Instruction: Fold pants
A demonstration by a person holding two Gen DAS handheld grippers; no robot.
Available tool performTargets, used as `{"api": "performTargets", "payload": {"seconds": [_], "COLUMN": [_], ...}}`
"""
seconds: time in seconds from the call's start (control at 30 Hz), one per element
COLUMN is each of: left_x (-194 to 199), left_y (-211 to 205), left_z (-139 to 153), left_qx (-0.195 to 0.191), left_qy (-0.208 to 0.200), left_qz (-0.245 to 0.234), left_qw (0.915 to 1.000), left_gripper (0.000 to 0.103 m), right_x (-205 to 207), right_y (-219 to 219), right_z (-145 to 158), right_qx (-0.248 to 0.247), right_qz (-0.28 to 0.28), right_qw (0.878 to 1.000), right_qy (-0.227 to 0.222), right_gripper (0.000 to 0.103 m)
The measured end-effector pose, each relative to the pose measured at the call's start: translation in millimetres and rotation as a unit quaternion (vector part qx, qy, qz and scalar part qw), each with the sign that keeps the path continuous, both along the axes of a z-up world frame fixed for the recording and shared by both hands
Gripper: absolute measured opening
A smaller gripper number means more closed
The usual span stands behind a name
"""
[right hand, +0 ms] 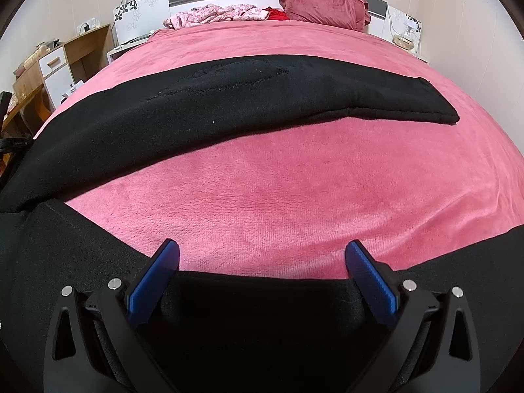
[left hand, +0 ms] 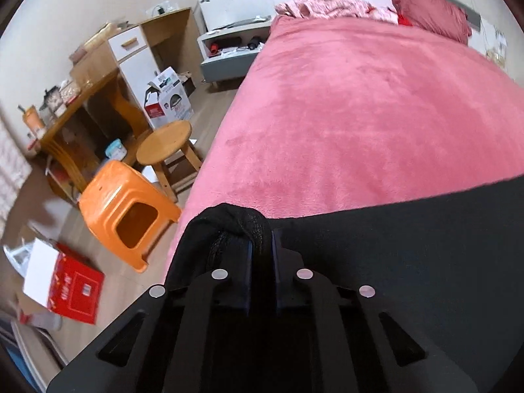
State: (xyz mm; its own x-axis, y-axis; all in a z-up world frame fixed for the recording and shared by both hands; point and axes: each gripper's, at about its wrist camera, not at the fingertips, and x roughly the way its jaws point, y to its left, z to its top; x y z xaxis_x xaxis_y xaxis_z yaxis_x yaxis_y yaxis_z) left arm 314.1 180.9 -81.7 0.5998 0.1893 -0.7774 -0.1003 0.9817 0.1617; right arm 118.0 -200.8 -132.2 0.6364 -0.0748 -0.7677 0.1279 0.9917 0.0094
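Black fleece pants (right hand: pixel 229 104) are spread across the pink bedspread (right hand: pixel 294 196); one leg is laid crosswise toward the right, the other runs along the near edge of the bed. A bunched corner of the fabric is pinched between the nearly closed jaws of the left gripper (left hand: pixel 261 249) at the bed's left edge. The right gripper (right hand: pixel 262 262) is held with its jaws spread wide over the near leg; the blue pads (right hand: pixel 370 281) are not seen pressing on cloth. A dark red pillow (right hand: pixel 322 6) is seen at the headboard. An orange plastic stool (left hand: pixel 124 209) and a round wooden stool (left hand: pixel 165 142) are noted on the floor beside the bed.
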Motion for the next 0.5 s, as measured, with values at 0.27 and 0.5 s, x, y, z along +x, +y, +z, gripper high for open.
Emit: {"api": "performTargets", "payload": {"seconds": [0.27, 0.5], "left_x": [-41.3, -110.9], "left_y": [18.5, 24.7], "left_z": [49.7, 88.2], "left_qx": [-0.094, -0.195], "left_qy": [-0.076, -0.128], "left_qz": [0.024, 0.009], "left_qw": [0.9924, 0.9725], "left_gripper": [0.007, 0.007], "right_x": [0.2, 0.3], "right_y": [0.0, 0.4], "right_z": [-0.1, -0.1], "right_qx": [0.001, 0.001], "right_qz": [0.0, 0.0], "right_qw": [1.0, 1.0], "right_qy": [0.001, 0.001], "right_gripper": [0.101, 0.101]}}
